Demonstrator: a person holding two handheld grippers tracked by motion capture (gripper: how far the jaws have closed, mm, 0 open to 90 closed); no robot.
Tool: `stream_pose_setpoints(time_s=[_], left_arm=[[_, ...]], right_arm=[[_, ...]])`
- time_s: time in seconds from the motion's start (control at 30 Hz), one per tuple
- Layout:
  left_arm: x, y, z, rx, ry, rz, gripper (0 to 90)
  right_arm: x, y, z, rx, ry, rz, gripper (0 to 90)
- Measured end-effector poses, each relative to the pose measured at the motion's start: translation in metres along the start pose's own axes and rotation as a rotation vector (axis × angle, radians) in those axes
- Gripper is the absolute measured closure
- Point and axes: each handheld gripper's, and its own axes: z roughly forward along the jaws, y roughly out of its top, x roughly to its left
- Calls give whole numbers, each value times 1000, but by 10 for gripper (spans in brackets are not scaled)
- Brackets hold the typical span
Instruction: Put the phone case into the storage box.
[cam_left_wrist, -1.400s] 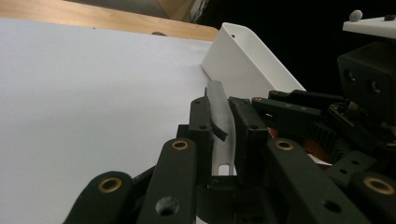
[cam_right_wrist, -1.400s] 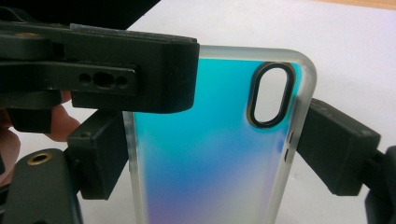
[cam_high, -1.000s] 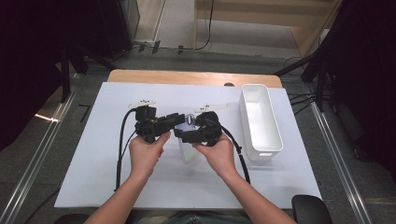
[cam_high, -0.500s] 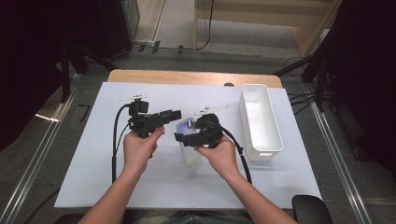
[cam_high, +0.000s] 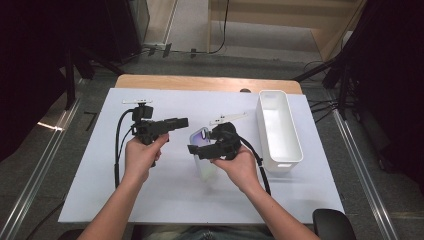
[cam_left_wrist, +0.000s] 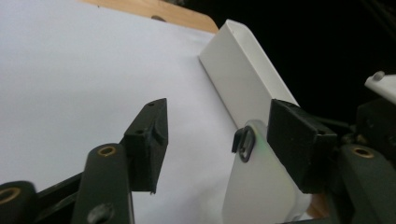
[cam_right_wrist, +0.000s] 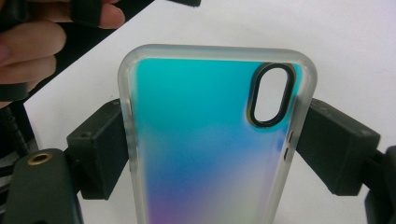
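- The phone case (cam_right_wrist: 210, 140) sits in the middle of the right gripper view, its long axis running from the bottom edge up the frame; the end with the oval camera cut-out (cam_right_wrist: 271, 95) points to the top, the cut-out at upper right.
- Its back shades from turquoise at the top through blue to a pale violet near the bottom, inside a frosted clear rim.
- The right gripper (cam_right_wrist: 210, 154) holds the case across its width: one black jaw presses each long edge, at the left and right of the frame.
- In the high view the case (cam_high: 202, 150) lies just right of centre over the white table (cam_high: 100, 185), its long axis running roughly from upper to lower frame, held by the right gripper (cam_high: 197, 149).
- In the left gripper view the case (cam_left_wrist: 257, 186) shows at lower right, seen nearly edge-on, its cut-out end towards the top of the frame.
- The left gripper (cam_left_wrist: 219, 140) stands wide with nothing between its pads; its jaws have just been opening. The case lies beside the right-hand jaw, and I cannot tell whether they touch.
- In the high view the left gripper (cam_high: 182, 122) sits left of centre, its jaws pointing to the right, towards the case.
- The white bin (cam_high: 295, 150) stands at the right of the high view, long axis running up the frame, with its inside bare.
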Motion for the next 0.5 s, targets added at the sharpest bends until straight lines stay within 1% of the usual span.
stream_pose_setpoints(time_s=[0.03,0.07,0.1,0.13,0.17,0.2,0.23,0.27,0.37,0.4,0.5], left_arm=[[0,0,0,0,0,0,381],[1,0,1,14,-7,9,381],[2,-1,1,21,-7,17,381],[3,-1,2,22,-7,26,381],[4,-1,2,32,-5,41,381],[6,-2,4,52,0,55,357],[6,-2,4,52,0,55,350],[8,-3,4,64,3,72,349],[10,-4,5,78,1,71,349],[12,-5,5,94,4,80,349],[13,-6,5,106,3,91,348]], right_arm=[[0,0,0,0,0,0,149],[0,0,-1,1,5,4,148],[0,0,-2,-2,17,9,149],[0,0,-2,-2,17,9,149],[-1,0,-2,-2,17,5,149],[-1,0,-3,0,21,3,149],[-1,0,-3,0,21,3,149],[-1,0,-3,7,25,-1,149],[-2,0,-4,15,32,-10,149],[-3,0,-4,14,34,-13,149],[-3,-1,-4,17,46,-15,149]])
